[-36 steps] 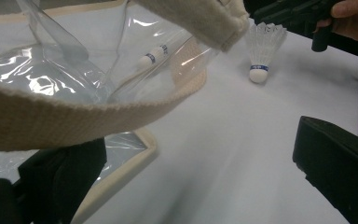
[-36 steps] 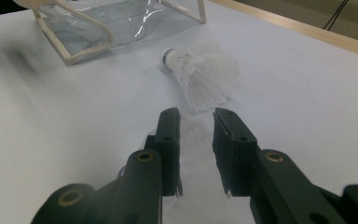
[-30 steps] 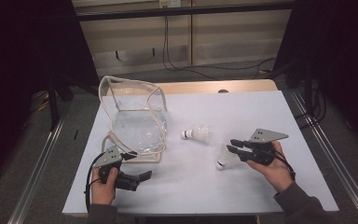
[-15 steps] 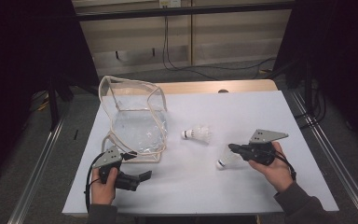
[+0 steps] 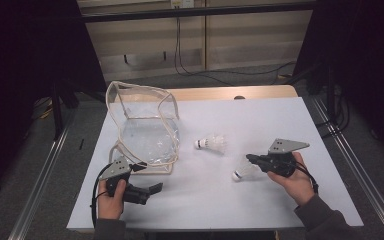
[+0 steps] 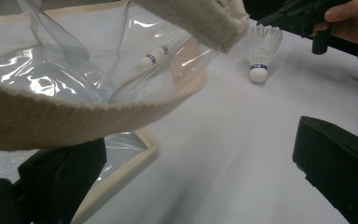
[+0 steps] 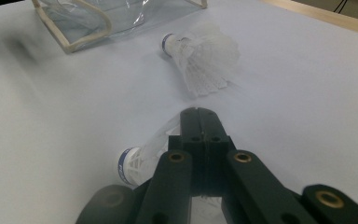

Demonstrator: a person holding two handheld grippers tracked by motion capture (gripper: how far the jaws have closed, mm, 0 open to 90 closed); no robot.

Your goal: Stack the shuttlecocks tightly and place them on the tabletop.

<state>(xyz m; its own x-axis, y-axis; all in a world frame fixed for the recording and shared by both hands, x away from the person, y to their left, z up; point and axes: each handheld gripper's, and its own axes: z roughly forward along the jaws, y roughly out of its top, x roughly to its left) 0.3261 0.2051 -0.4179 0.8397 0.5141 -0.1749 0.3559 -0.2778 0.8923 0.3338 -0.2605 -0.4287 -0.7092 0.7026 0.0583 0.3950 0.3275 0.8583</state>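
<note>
- Now the right gripper (image 5: pixel 252 161) has its jaws pressed together on the feather skirt of the near shuttlecock (image 5: pixel 241 172); the cork still sits low, close to the white table (image 5: pixel 260 210).
- Lifting cleanly probably means keeping that pinch light so the feathers are not crushed, and carrying it cork-first towards the clear bag (image 5: pixel 145 125).
- The left gripper (image 5: pixel 147 192) rests by the bag's front corner with its jaws spread; the cream strap (image 6: pixel 98 116) drapes just in front of them, so taking hold of it to steady the mouth open looks wise.
- Count: two shuttlecocks, the pinched one and the far shuttlecock (image 5: pixel 212 143) lying loose on its side, between bag and right gripper.
- One bag, two grippers.
</note>
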